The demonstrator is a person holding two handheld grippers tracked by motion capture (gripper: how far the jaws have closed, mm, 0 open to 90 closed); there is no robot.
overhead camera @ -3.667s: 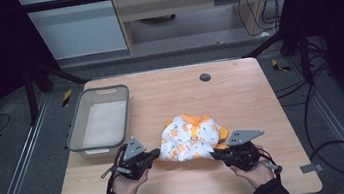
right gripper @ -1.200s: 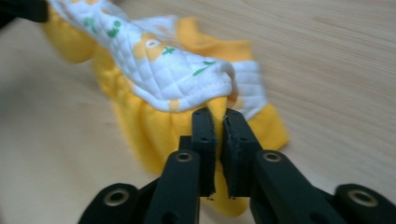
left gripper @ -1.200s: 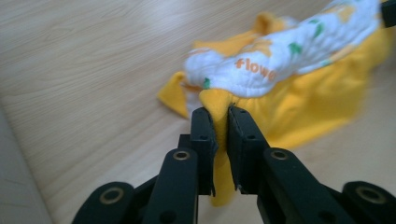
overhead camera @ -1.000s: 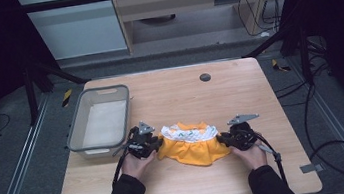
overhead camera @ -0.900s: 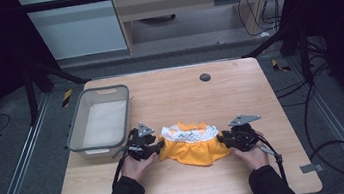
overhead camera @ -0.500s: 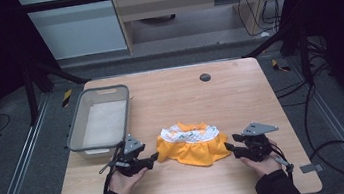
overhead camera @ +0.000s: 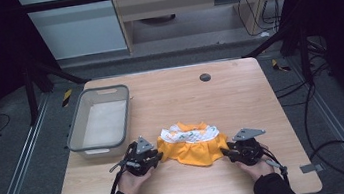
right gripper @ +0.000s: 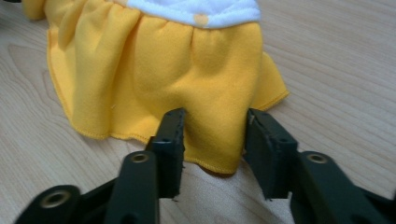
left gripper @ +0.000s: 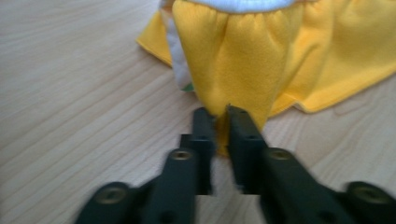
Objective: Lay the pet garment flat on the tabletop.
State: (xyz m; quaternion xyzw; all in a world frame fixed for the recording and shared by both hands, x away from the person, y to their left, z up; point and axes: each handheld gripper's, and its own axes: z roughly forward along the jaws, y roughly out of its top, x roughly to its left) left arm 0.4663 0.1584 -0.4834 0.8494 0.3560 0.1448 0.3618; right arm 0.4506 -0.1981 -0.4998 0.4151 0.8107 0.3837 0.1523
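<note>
We see the left gripper with jaws just closed to a narrow gap, pinching the yellow garment's hem. The right gripper, also just closing, straddles the opposite hem corner with jaws apart. The garment lies near the wooden table's front edge, beside the grey bin.

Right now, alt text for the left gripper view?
Two black jaws of the left gripper pinch a fold at the hem of a yellow skirt lying on a pale wooden table; they have just been closing. A white waistband edges the top.
</note>
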